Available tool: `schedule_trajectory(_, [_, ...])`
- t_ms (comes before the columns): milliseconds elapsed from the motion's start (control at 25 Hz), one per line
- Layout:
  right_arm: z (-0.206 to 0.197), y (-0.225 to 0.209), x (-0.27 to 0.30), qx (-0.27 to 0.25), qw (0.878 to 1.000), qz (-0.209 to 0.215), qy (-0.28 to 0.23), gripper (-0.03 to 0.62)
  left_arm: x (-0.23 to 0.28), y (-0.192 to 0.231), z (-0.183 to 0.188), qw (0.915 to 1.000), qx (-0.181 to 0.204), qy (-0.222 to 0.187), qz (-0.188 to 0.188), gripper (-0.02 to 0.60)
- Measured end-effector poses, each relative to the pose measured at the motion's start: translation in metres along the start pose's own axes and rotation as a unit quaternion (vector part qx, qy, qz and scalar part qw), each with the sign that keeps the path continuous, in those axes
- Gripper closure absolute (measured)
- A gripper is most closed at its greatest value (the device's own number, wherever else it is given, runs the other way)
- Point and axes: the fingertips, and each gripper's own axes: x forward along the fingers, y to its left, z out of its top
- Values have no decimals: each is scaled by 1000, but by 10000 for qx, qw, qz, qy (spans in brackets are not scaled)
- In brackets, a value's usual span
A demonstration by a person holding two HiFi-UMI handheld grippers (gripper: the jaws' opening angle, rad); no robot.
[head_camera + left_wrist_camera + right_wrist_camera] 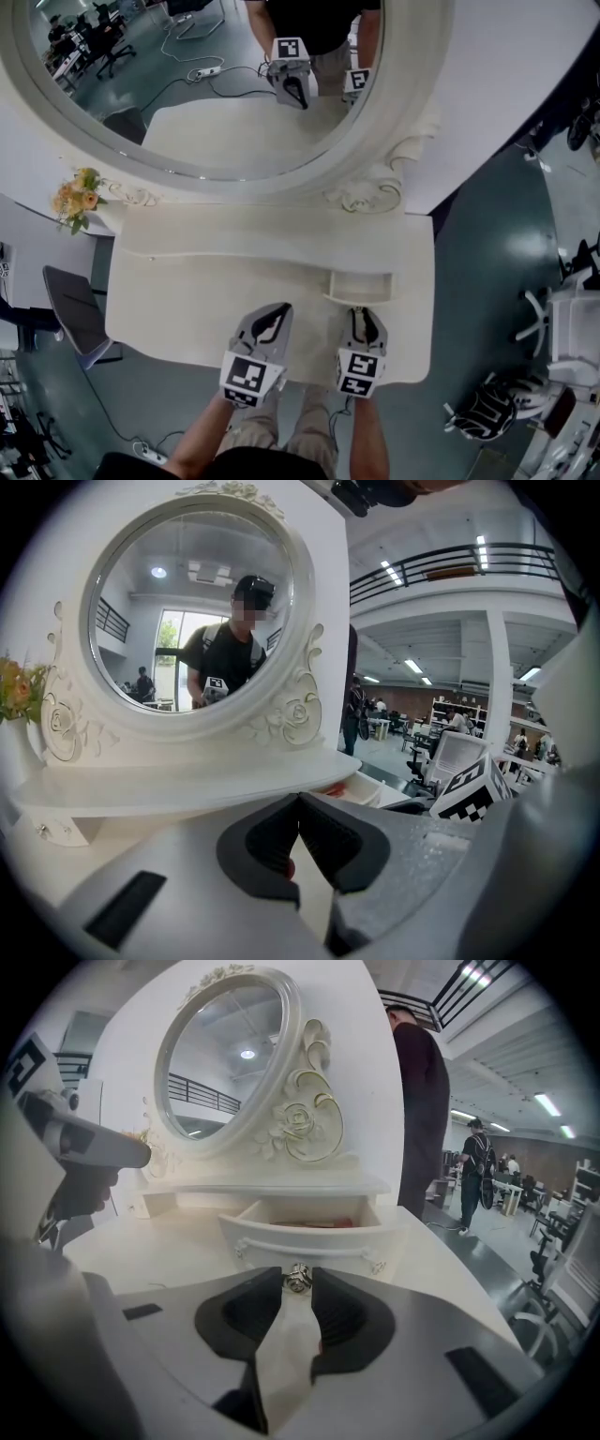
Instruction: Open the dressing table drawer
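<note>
Jaws of right gripper (pixel 299 1284) on drawer knob (pixel 299 1277)

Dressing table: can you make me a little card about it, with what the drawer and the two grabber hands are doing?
table: white dressing table with an oval mirror
drawer: right side of the table, pulled partly out
inside the drawer: something red, too hidden to name
knob: small and shiny, on the drawer front
right gripper: jaws closed on the knob
left gripper: jaws together, holding nothing
flowers: orange and yellow, left of the mirror
</note>
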Motion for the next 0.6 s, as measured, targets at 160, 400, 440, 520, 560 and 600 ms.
schedule_trajectory(160, [0, 0, -1, 29, 10000, -50, 23, 493, -1, 1, 3, 10000, 65, -58, -17, 579])
schedule_trajectory(400, [9, -4, -11, 59, 9997, -203, -124, 480, -5, -2, 14, 9999, 72, -105, -76, 579])
schedule_trajectory(440, [13, -5, -14, 56, 9996, -227, -154, 480, -6, -3, 19, 9998, 97, -142, -94, 580])
schedule_trajectory(520, [22, -6, -21, 61, 9994, -262, -204, 484, -9, -5, 28, 9995, 173, -246, -123, 579])
schedule_trajectory(560, [29, -6, -24, 57, 9993, -283, -252, 485, -11, -5, 33, 9992, 209, -301, -133, 578])
schedule_trajectory(600, [35, -6, -28, 53, 9991, -303, -303, 487, -13, -4, 38, 9990, 233, -348, -143, 579])
